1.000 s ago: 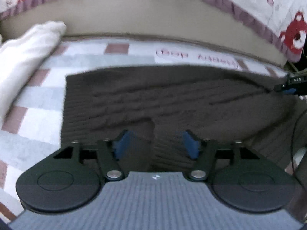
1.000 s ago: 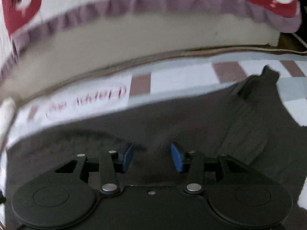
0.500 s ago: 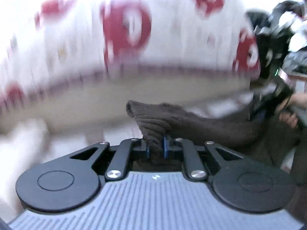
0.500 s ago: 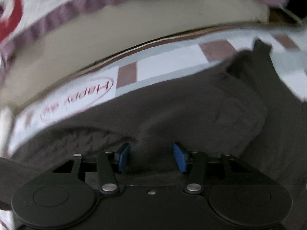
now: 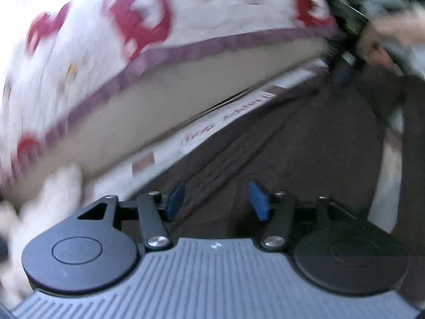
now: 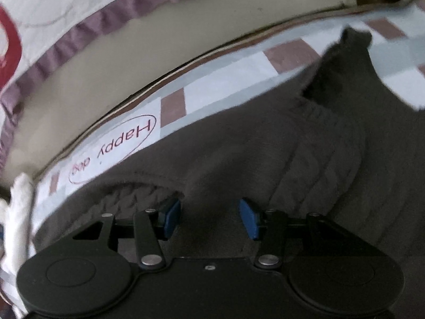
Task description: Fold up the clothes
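A dark brown cable-knit sweater (image 5: 305,143) lies spread on a checked sheet (image 5: 164,159); it also shows in the right wrist view (image 6: 265,159). My left gripper (image 5: 216,199) is open, its blue pads (image 5: 176,198) apart just above the knit, holding nothing. My right gripper (image 6: 209,218) is open over the sweater, with a low ridge of fabric rising between its pads (image 6: 249,219). The other gripper and a hand (image 5: 377,42) show at the far right of the blurred left wrist view.
The checked sheet (image 6: 239,74) carries a "Happy day" print (image 6: 114,148). A white quilt with red bears and a purple frill (image 5: 132,26) lies behind, also in the right wrist view (image 6: 79,16). A white fluffy cloth (image 5: 47,196) sits at the left.
My left gripper was shut on a fold of the sweater and lifted it; now it has let go, stands open and low over the knit. My right gripper stayed open over the sweater.
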Demonstrator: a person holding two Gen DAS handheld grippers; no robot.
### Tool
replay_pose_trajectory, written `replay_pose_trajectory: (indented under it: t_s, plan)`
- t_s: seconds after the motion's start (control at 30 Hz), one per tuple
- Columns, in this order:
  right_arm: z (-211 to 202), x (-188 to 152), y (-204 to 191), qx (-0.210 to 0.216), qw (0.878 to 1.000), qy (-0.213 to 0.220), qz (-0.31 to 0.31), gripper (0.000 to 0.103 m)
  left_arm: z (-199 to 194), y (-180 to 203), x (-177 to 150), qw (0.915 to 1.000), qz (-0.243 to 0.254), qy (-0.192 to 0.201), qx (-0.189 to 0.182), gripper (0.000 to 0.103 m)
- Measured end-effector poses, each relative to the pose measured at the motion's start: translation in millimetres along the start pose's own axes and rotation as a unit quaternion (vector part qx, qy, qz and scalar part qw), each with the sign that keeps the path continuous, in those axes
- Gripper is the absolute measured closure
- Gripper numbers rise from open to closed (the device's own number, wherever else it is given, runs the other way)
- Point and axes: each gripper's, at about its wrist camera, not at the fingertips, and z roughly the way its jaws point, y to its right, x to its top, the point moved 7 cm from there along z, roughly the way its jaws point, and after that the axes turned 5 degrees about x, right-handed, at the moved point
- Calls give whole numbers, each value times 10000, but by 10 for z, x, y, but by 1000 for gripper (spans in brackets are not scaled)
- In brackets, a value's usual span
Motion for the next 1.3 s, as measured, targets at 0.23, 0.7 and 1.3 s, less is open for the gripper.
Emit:
replay_pose_trajectory:
  t_s: [0.23, 0.7, 1.3]
  plan:
    - [177, -70, -216, -681, 9899, -123, -1241, 48, 256, -567, -176, 9725, -2180, -759, -296, 48]
    - [163, 151, -278, -998, 9760, 557, -1851, 93, 802, 316, -388, 9595, -1518, -1933, -1378, 84]
    - [156, 1001, 55, 627, 9908, 1199, -84, 58, 1453, -179, -264, 9479, -2597, -1697, -730, 82]
